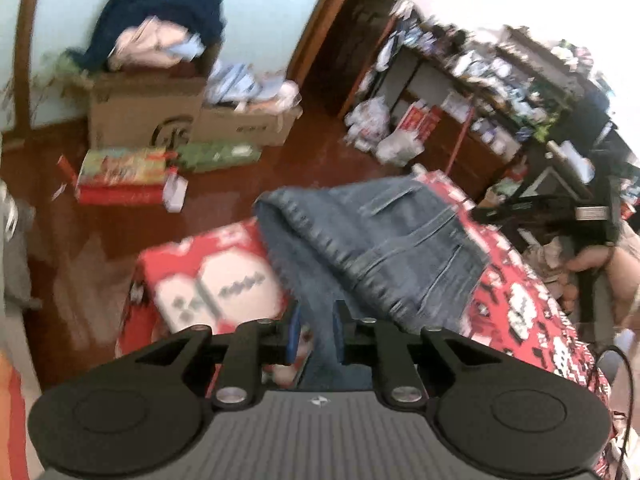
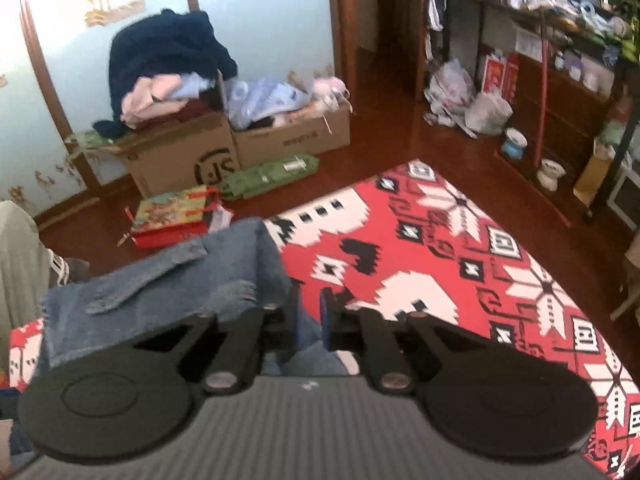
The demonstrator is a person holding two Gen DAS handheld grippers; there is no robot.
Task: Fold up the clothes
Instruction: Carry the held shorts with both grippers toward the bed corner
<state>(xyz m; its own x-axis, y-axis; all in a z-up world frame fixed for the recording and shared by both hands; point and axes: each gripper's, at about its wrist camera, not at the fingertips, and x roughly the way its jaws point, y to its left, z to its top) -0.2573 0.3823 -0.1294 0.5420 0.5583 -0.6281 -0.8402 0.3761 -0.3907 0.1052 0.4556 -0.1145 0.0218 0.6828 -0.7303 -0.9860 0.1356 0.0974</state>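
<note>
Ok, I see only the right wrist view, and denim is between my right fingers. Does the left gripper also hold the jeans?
Observer: Yes. The left gripper is shut on a strip of the jeans.
Operator: Which part of the jeans lies beyond it?
Observer: A bunched part with a back pocket facing up. It is somewhat blurred.
Operator: And where does the cloth under them end on that side?
Observer: The red patterned cloth ends just left of the jeans, and its corner drops toward the wooden floor.
</note>
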